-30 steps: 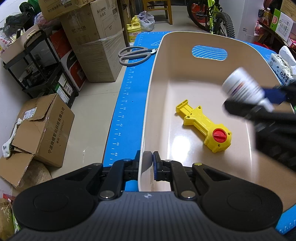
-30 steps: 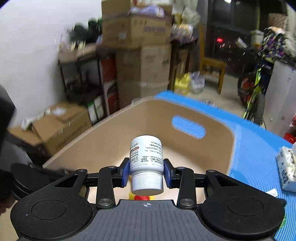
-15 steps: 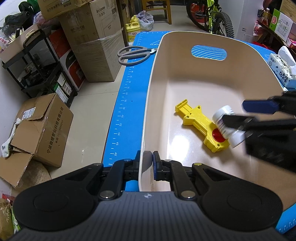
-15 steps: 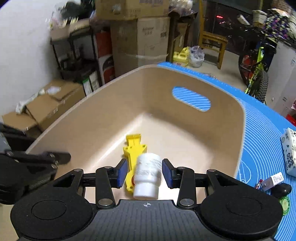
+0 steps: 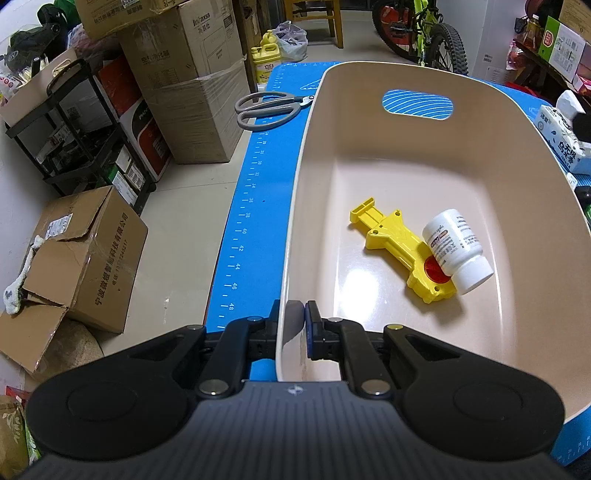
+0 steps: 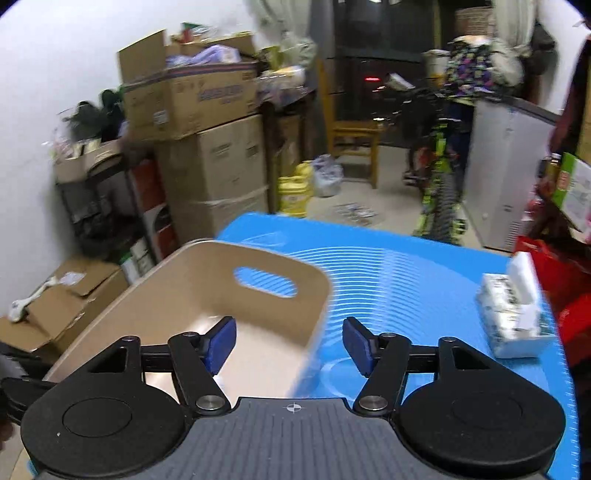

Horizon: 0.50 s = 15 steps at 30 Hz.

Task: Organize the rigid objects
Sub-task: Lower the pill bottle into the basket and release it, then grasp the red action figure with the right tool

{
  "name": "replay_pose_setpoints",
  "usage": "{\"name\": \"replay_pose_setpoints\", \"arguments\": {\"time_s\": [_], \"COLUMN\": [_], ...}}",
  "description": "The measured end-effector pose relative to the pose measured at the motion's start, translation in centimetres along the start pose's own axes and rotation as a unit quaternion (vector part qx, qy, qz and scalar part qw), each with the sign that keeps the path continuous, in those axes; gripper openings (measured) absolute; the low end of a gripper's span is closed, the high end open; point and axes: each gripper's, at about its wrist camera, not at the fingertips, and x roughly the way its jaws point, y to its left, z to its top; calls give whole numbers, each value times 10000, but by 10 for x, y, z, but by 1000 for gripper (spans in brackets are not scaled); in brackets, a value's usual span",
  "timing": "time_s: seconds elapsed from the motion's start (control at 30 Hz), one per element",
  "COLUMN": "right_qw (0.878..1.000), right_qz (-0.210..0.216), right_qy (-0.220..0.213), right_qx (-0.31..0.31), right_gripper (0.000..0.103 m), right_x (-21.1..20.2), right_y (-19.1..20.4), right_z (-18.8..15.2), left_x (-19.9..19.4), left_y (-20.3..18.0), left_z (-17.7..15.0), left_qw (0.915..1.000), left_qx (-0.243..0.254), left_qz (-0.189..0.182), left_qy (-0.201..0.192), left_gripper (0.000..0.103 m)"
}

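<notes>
Now your right claw (image 6: 290,349) is hanging wide open and empty, while the scissors (image 5: 271,109) are lying lengthwise across the counter (image 5: 251,206) beyond your left claw (image 5: 293,325), which is pinching the bin (image 5: 291,236) rim.

The yellow tool's (image 5: 400,246) red dial is partly covered by the white bottle (image 5: 456,248). The beige bin's (image 5: 546,206) near right corner is cut off by the frame edge.

Left wrist close above bin (image 5: 295,229), right wrist higher, sharing bin (image 6: 280,266)

A cluttered home storeroom: stacked cardboard boxes (image 5: 192,85), a parked bicycle (image 5: 424,33) and a wooden chair (image 6: 351,136).
</notes>
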Motion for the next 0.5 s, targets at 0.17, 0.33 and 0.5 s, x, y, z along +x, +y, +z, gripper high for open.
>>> {"name": "replay_pose_setpoints", "arguments": {"time_s": [0.17,0.33,0.5], "right_qw": [9972,9898,9799], "right_qz": [-421,-804,-859], "right_qy": [374,937,1395], "right_qx": [483,710,1142], "right_gripper": [74,74,74], "right_x": [22,58,80], "right_y": [-39,-65,-76], "right_z": [-16,-45,-69], "left_x": [1,0,0], "left_y": [1,0,0], "left_z": [0,0,0], "left_qw": [10000,10000,10000], "left_qx": [-14,-25,-16], "left_qz": [17,21,18], "left_qy": [13,12,10], "left_gripper": [14,14,14]}}
